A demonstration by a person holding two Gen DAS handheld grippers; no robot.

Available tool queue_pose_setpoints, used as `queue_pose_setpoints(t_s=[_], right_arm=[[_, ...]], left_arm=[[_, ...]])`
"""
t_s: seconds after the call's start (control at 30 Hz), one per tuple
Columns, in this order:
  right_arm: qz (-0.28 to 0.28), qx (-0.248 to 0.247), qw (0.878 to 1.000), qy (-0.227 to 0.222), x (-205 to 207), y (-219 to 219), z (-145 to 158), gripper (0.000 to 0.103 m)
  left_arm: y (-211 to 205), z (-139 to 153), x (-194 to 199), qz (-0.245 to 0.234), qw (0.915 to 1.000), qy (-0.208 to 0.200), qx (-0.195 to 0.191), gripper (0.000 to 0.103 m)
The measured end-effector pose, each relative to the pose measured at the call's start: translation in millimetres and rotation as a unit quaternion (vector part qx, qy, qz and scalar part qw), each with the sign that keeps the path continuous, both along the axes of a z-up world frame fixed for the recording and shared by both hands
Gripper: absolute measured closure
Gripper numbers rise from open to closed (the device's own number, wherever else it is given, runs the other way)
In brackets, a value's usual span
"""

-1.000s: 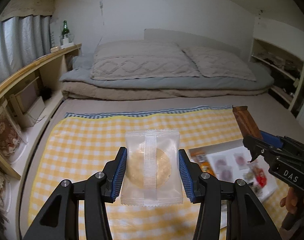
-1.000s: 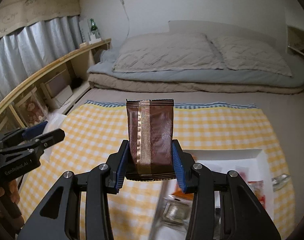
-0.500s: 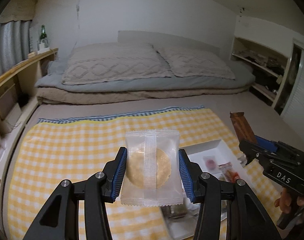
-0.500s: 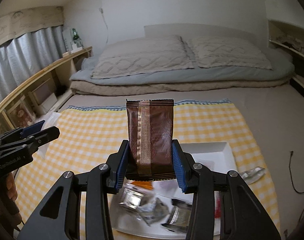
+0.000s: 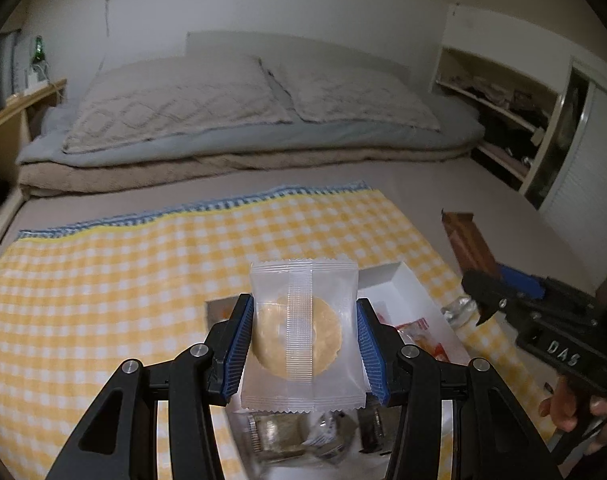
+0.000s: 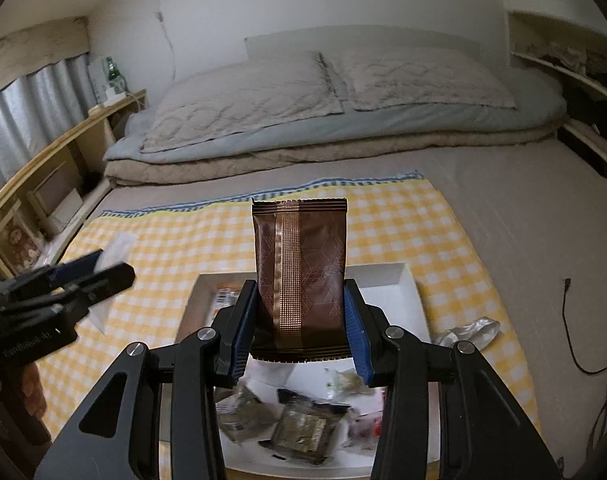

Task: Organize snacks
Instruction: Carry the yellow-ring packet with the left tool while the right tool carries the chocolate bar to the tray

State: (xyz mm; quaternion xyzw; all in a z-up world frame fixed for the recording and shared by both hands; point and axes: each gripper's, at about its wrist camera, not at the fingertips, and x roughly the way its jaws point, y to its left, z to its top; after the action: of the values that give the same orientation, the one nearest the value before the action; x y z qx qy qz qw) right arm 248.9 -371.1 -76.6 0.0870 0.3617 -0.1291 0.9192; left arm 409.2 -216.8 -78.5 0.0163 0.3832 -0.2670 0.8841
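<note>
My left gripper is shut on a clear packet with a round cracker, held upright above the white tray. My right gripper is shut on a brown foil snack packet, held upright above the same white tray. The tray holds several loose snack packets. The right gripper with the brown packet shows at the right of the left wrist view. The left gripper shows at the left of the right wrist view.
The tray lies on a yellow checked cloth spread on a bed. A silver wrapper lies on the cloth right of the tray. Pillows and folded bedding are at the back, a wooden shelf at left, a cable at right.
Both grippers have moved to the right and over the tray, each still holding its packet. The tray now sits directly below both.
</note>
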Motion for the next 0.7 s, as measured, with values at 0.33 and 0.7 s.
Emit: queue_pose_setpoints(t_s=[0.33, 0.7], right_arm=[[-0.024, 0.012, 1.000, 0.017, 8.5, -50.2, -23.3, 0.061], [-0.037, 0.025, 0.999, 0.019, 7.9, -81.1, -33.2, 0.061]], left_arm=[[-72.6, -63.9, 54.7, -0.027, 0.9955, 0.087, -0.026, 0.054], [-130.0, -130.7, 136.0, -0.002, 0.9822, 0.181, -0.050, 0.054]])
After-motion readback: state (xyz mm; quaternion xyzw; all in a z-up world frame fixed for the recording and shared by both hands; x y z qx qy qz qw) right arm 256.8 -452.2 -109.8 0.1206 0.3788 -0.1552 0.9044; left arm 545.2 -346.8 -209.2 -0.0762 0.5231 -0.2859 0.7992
